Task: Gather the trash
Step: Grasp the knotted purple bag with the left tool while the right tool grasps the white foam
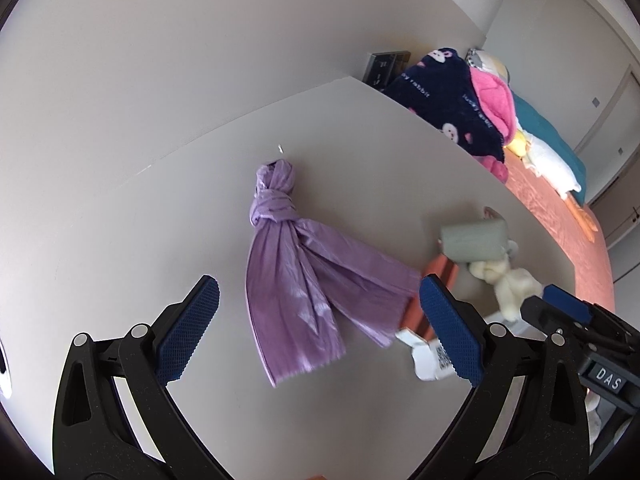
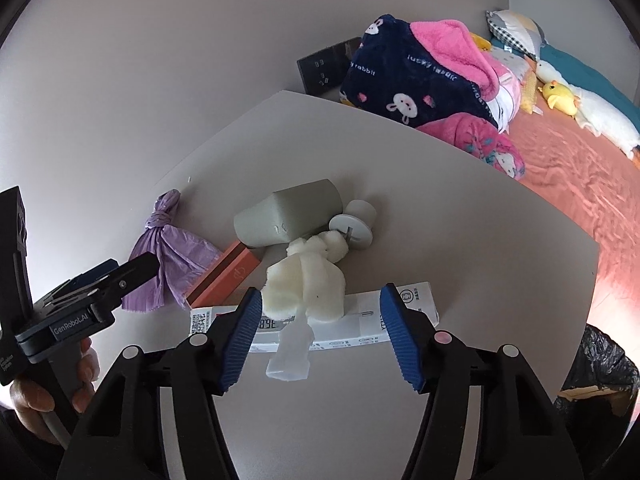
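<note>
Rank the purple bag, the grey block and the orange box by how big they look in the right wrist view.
1. Grey block and purple bag: about alike, so no clear order.
2. Orange box: smallest, though the purple bag hides part of it.

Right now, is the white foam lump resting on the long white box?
Touching. The right wrist view shows the white foam lump lying across the long white box, hiding its middle, with no gap between them.

One purple bag (image 1: 288, 264) — two boxes (image 2: 224, 276)
</note>
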